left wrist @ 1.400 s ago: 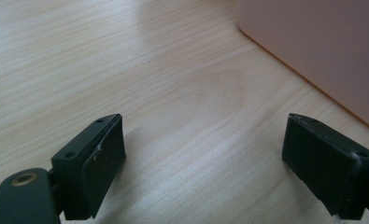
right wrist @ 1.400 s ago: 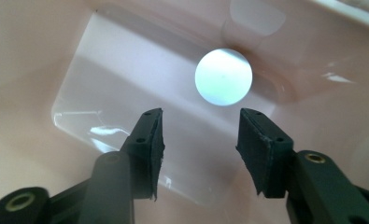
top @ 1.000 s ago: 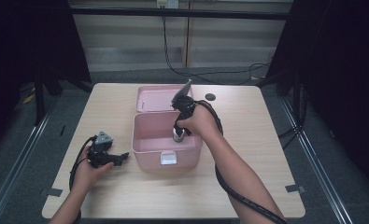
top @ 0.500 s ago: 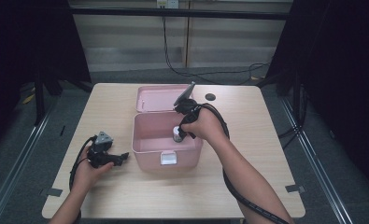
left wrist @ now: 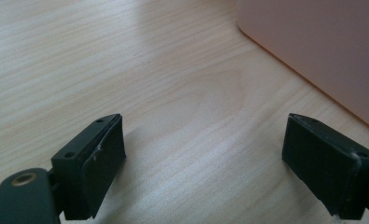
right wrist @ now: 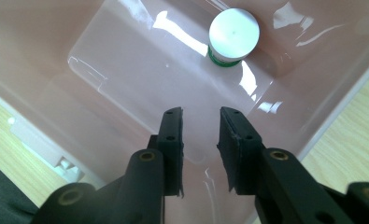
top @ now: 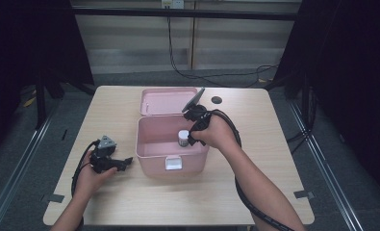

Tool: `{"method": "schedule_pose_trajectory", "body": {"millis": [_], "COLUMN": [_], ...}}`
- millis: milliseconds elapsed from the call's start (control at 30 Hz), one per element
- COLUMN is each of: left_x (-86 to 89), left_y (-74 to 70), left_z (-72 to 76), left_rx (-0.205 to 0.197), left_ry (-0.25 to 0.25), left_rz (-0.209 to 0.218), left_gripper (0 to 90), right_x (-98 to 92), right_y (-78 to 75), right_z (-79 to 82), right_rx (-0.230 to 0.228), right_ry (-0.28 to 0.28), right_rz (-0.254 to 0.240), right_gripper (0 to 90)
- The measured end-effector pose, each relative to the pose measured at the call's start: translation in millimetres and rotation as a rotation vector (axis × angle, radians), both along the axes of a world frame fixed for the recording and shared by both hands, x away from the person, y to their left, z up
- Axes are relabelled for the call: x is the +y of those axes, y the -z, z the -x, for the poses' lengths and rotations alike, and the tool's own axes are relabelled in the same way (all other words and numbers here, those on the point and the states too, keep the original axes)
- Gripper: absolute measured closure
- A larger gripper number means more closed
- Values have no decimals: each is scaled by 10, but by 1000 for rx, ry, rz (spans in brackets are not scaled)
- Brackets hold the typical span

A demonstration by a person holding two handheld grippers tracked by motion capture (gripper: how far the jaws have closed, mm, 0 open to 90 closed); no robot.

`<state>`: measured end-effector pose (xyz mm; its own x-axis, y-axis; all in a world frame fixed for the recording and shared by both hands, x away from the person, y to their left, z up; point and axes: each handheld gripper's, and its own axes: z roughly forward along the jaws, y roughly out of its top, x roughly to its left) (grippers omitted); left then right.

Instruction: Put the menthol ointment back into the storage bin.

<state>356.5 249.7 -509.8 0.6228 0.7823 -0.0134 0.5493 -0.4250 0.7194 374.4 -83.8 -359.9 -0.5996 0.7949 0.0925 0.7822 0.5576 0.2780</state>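
Observation:
A pink box (top: 149,149) stands open in the middle of the table, its lid (top: 168,101) lying back behind it. Inside, near the right wall, a small jar (top: 183,138) with a white cap and a green band (right wrist: 233,32) stands upright. My right gripper (top: 192,137) hovers over the box's right side, pointing down. In the right gripper view its jaws (right wrist: 201,116) have just been closing to a narrow gap with nothing between them, and the jar lies well ahead of them. My left gripper (top: 124,164) rests on the table left of the box, jaws (left wrist: 203,135) wide open and empty.
The box's pink wall (left wrist: 322,46) lies close ahead of the left gripper. A small black disc (top: 217,100) sits on the table behind the right hand. Bare wood (top: 284,159) spreads right of the box and along the front edge. Cables trail on the floor behind the table.
My right hand has shifted slightly to the right, away from the jar, which now stands uncovered in the box. The left hand has stayed put.

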Motion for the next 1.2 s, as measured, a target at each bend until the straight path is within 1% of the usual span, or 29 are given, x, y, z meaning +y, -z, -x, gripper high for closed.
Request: {"method": "schedule_pose_trajectory", "body": {"millis": [100, 200, 267, 433, 600, 667, 733, 767, 833, 867, 933, 1000, 1033, 1200], "left_x": [-1, -1, -2, -1, -2, -2, -1, -1, -1, -2, -2, -3, -2, -2], "left_y": [2, 2, 3, 2, 3, 3, 2, 2, 2, 3, 3, 4, 3, 3], "left_z": [0, 0, -1, 0, -1, -1, 0, 0, 0, 1, -1, -1, -1, -1], "left_rx": [-2, 0, -2, -2, -2, -4, -2, -2, -3, -3, -4, -4, -5, -4], "left_ry": [-1, 0, 0, -2, 0, -1, -1, -1, -2, -3, -1, -1, -2, -1], "left_rz": [1, 3, 4, 1, 3, 2, 1, 2, 1, 2, 2, 4, 3, 2], "left_gripper": [127, 127, 127, 127, 127, 127, 127, 127, 127, 127, 128, 127, 127, 127], "right_x": [-2, -20, -40, -120, -154, -156, -151, -156, -161, -164, -172, -192, -196, -249], "right_y": [-2, 9, 10, -9, -12, -9, -9, -4, -3, -6, -11, -17, -24, -20], "right_z": [23, 41, 54, 67, 101, 118, 135, 137, 146, 154, 165, 174, 184, 205], "right_rx": [-11, -8, -8, -25, -33, -29, -30, -32, -33, -25, -29, -38, -34, -42], "right_ry": [-10, -22, -19, -14, -38, -45, -44, -54, -54, -54, -54, -67, -56, -54], "right_rz": [-3, -4, 3, -37, -35, -37, -36, -40, -36, -36, -40, -47, -49, -55], "right_gripper": [745, 773, 790, 833, 865, 876, 889, 897, 900, 900, 900, 900, 900, 900]}}
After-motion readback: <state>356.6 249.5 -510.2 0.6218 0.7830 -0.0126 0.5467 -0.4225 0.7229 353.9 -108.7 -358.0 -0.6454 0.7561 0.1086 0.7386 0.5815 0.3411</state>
